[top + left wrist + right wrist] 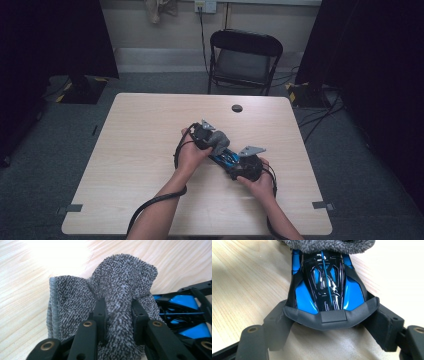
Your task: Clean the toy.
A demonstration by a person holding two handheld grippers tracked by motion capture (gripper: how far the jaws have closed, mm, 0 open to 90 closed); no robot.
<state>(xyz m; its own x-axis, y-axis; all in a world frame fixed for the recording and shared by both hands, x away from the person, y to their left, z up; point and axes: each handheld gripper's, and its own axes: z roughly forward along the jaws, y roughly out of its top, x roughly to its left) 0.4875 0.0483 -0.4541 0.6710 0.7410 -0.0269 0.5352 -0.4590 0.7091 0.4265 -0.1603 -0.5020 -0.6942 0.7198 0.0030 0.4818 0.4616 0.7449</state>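
A blue and black toy car (226, 157) lies on the wooden table (135, 150) near its middle. My right gripper (233, 161) is shut on the car's dark rear end; in the right gripper view its jaws (329, 323) clamp the car (324, 290) from both sides. A grey terry cloth (219, 140) rests on the far end of the car. My left gripper (214, 138) is shut on a bunched fold of it. In the left gripper view the cloth (120, 280) bulges up between the jaws (118, 312), with the car (185, 302) beside it at the right. The cloth's edge (327, 245) covers the car's far end.
A round dark hole (237, 108) sits in the table near its far edge. A black folding chair (245, 55) stands beyond the table. Grey tape marks (74, 208) lie at the near corners. Cables trail from both grippers toward the near edge.
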